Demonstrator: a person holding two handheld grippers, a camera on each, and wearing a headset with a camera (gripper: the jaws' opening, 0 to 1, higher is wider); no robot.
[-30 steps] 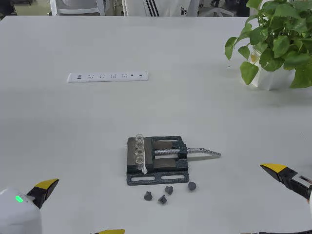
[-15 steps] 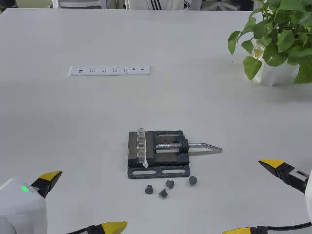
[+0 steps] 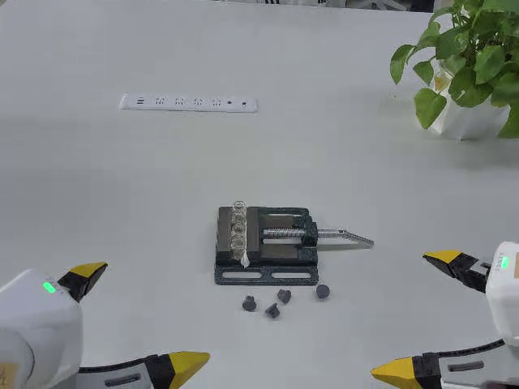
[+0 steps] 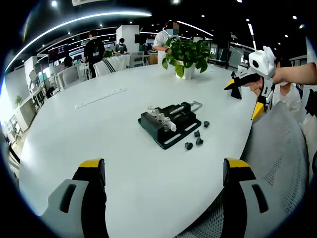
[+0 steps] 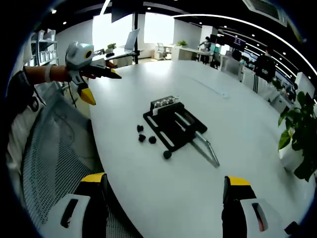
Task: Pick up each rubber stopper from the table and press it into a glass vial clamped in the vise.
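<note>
- Hovering over the near left table edge: left gripper (image 3: 144, 314), yellow-tipped black jaws on a white body, spread wide and released, grasping nothing.
- Long white power strip (image 3: 188, 103), flat on the far left of the table, well apart from the work.
- Small dark cast-metal bench vise (image 3: 285, 243), mid-table, between the two grippers and well apart from both; bare tabletop lies between it and each of them.
- Row of clear glass vials (image 3: 239, 231), upright, clamped at the left end of the vise jaws.
- Four dark grey rubber stoppers (image 3: 272, 310), loose on the table just on the near side of the vise, apart from the vials; three are clustered, and one sits a little to the right.
- Thin metal screw handle (image 3: 349, 237), jutting from the right end of the vise.
- Right gripper (image 3: 405, 314), same build, at the near right edge, jaws wide apart and released.
- Leafy green plant (image 3: 478, 57) in a white pot (image 3: 466, 121), far right corner.
- Large matte white table (image 3: 122, 194), round-edged in the gripper views.
- Grey mesh chair back (image 4: 282, 148) at the near edge.
- Open-plan office with ceiling strip lights; people stand beyond the table in the left gripper view.
</note>
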